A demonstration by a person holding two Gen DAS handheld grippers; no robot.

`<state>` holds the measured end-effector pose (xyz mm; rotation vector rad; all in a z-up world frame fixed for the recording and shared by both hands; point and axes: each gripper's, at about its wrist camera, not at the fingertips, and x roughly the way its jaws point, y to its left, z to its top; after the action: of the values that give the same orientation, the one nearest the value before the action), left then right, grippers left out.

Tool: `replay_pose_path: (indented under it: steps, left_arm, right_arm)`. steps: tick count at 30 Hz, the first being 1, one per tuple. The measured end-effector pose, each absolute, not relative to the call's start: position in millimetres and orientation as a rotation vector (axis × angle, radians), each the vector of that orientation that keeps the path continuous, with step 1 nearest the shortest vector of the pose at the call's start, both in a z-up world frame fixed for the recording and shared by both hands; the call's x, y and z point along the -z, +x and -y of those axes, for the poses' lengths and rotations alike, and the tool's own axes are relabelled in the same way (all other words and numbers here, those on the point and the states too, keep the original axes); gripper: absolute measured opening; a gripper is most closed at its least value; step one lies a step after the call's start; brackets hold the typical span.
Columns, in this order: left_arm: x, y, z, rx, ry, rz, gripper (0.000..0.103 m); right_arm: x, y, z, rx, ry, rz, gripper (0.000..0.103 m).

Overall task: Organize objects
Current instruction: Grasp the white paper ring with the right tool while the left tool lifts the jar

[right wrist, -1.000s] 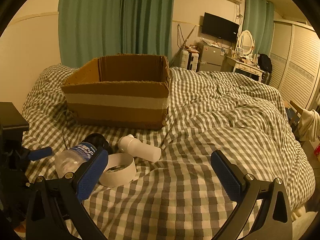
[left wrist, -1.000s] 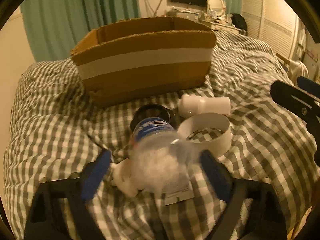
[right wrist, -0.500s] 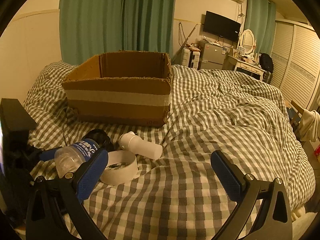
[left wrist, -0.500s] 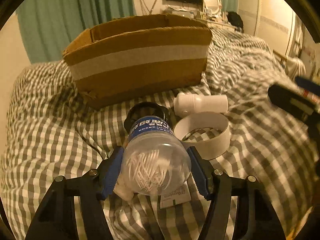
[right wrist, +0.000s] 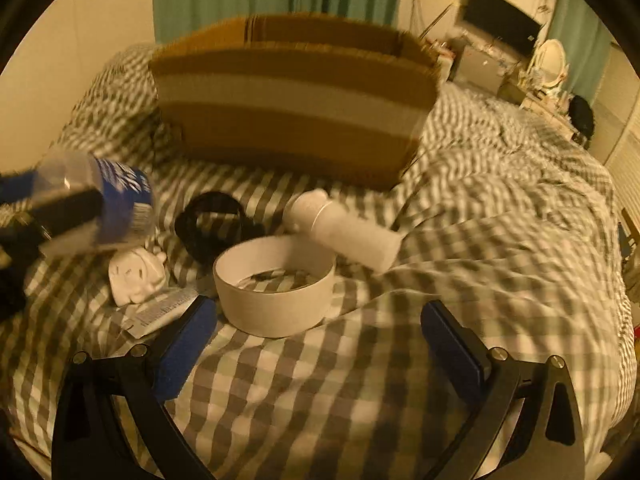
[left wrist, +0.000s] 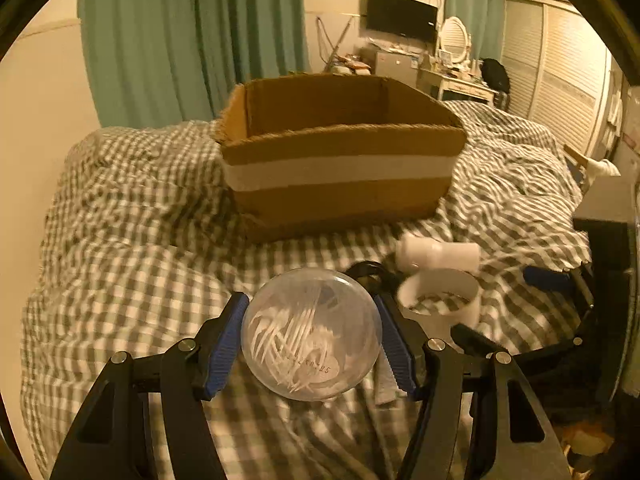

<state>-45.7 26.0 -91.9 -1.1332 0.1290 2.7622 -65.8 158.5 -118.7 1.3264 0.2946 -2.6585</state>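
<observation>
My left gripper (left wrist: 312, 334) is shut on a clear plastic jar of cotton swabs (left wrist: 311, 333) and holds it lifted above the bed; the jar with its blue label also shows at the left of the right wrist view (right wrist: 108, 204). An open cardboard box (left wrist: 340, 168) stands on the bed beyond it. My right gripper (right wrist: 318, 340) is open and empty, just in front of a white ring (right wrist: 275, 285). A white bottle (right wrist: 344, 230) lies on its side, a black ring (right wrist: 216, 226) and a small white figure (right wrist: 136, 274) lie nearby.
A checked duvet (right wrist: 480, 264) covers the bed. A paper label (right wrist: 158, 312) lies by my right gripper's left finger. Green curtains (left wrist: 180, 48) hang behind the box. A dresser with a TV and mirror (left wrist: 440, 56) stands at the back right.
My left gripper has closed on the jar and lifted it off the bed. My right gripper has moved forward and down towards the white ring.
</observation>
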Motion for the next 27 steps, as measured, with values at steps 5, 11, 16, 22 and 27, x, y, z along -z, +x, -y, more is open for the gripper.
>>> replay_pose_path:
  steps: [5,11,16,22,27]
  left_arm:
    - [91,-50,-17,-2.766,-1.136,-0.095,0.066]
    - [94,-52,-14,-2.766,-1.146,-0.091,0.066]
    - [91,-49,-14,-2.773,-1.134,-0.102,0.066]
    - [74,-44,-11,-2.801,-1.090,-0.086,0.066]
    - [53,-39,-5,-2.834,-1.047,-0.060,0.066]
  right_arm:
    - [135,-90,-146,2.547,1.437,-0.307,0.096]
    - [144,-93,-142,2.495,1.477,-0.284,0.075]
    - [127,-77,-146,2.581,1.395,-0.305,0.075]
    - [89,-58,-145,2.657,1.261,-0.311,0.075]
    - [47,-43,-142,2.739,1.123,-0.351,0.075]
